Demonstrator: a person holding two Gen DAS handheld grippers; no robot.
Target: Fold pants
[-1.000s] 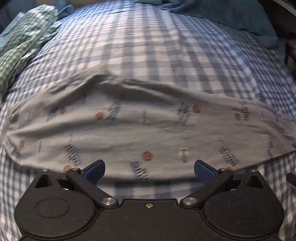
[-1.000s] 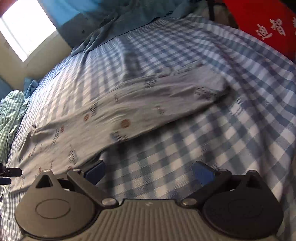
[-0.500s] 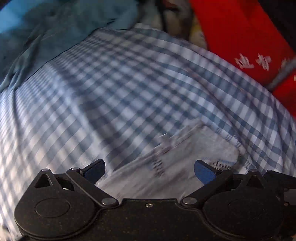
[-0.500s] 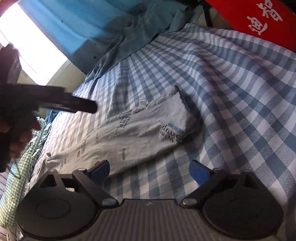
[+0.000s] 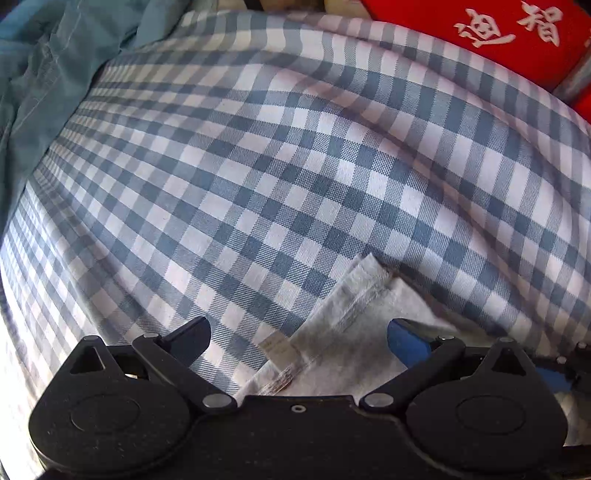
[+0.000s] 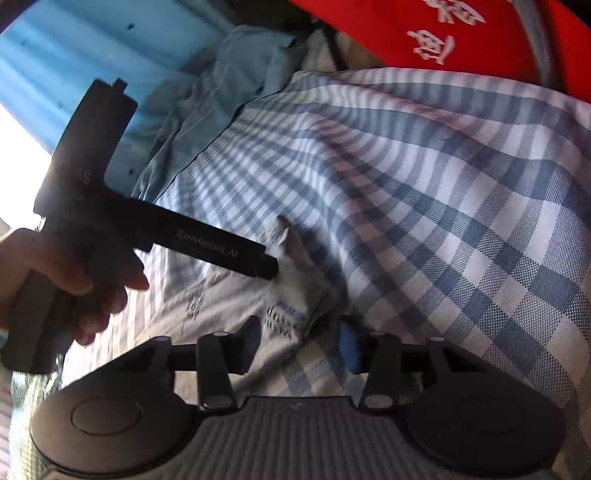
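Note:
The grey printed pants (image 6: pixel 229 295) lie flat on the blue checked bed sheet (image 6: pixel 443 221). Their hemmed end (image 5: pixel 354 317) lies between the fingers of my left gripper (image 5: pixel 299 332), which is open and low over the cloth. From the right wrist view, the left gripper (image 6: pixel 221 251) is held by a hand and reaches onto the same end. My right gripper (image 6: pixel 301 343) has its fingers partly closed in around the near corner of that end (image 6: pixel 291 317), with a gap still between them.
A red cushion with white characters (image 5: pixel 517 33) lies beyond the bed's far edge. A crumpled teal cloth (image 5: pixel 48 74) lies at the far left of the bed. A blue wall (image 6: pixel 92 48) stands behind it.
Both grippers have swung from the middle of the pants to their right end and come down close. The right gripper's fingers have narrowed around the corner.

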